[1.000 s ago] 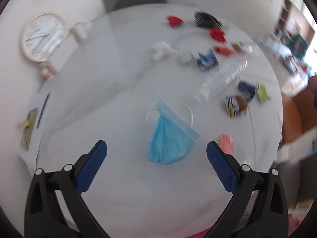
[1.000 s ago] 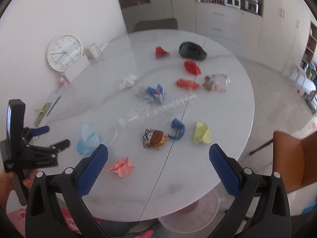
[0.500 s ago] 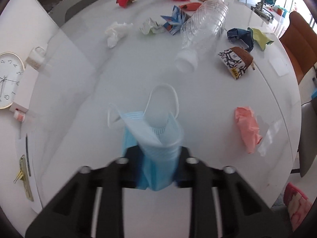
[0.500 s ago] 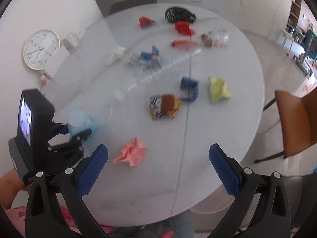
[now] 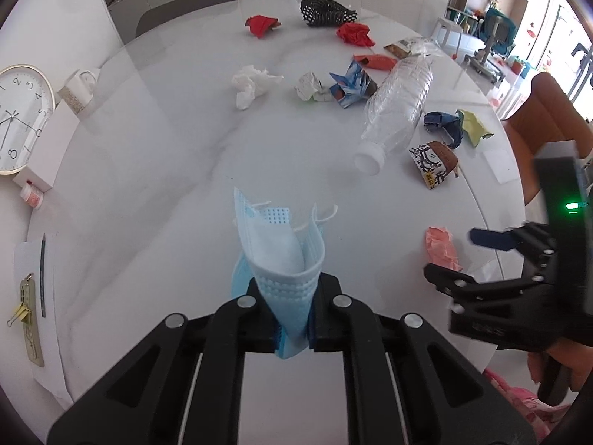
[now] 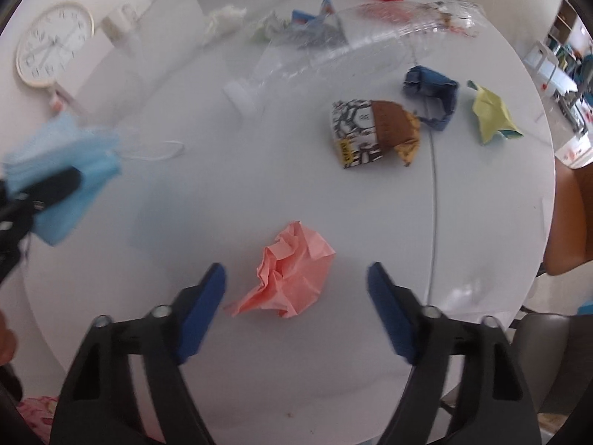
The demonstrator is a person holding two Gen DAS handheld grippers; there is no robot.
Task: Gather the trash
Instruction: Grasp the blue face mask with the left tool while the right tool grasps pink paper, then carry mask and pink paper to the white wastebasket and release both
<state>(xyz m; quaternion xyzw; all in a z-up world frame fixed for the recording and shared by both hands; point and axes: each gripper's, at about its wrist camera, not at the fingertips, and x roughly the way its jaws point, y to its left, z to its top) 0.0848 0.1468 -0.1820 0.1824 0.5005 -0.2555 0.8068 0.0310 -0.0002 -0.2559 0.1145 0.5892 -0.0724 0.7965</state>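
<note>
My left gripper (image 5: 292,330) is shut on a light blue face mask (image 5: 281,256), bunched upright between the pads just above the white round table (image 5: 166,155). In the right wrist view the mask (image 6: 63,170) shows at the far left, held by the left gripper (image 6: 40,193). My right gripper (image 6: 296,304) is open, its blue pads on either side of a crumpled pink paper (image 6: 292,270) lying on the table. The pink paper (image 5: 441,248) and the right gripper (image 5: 463,256) also show in the left wrist view.
More trash lies farther out: a clear plastic bottle (image 5: 396,107), a patterned wrapper (image 6: 370,129), a blue scrap (image 6: 433,96), a yellow paper (image 6: 493,111), white tissue (image 5: 252,83), red scraps (image 5: 354,33), a black net (image 5: 324,11). A clock (image 5: 18,111) leans left. An orange chair (image 5: 545,118) stands right.
My left gripper closed on the mask and lifted it off the table. My right gripper moved down and forward until it straddled the pink paper.
</note>
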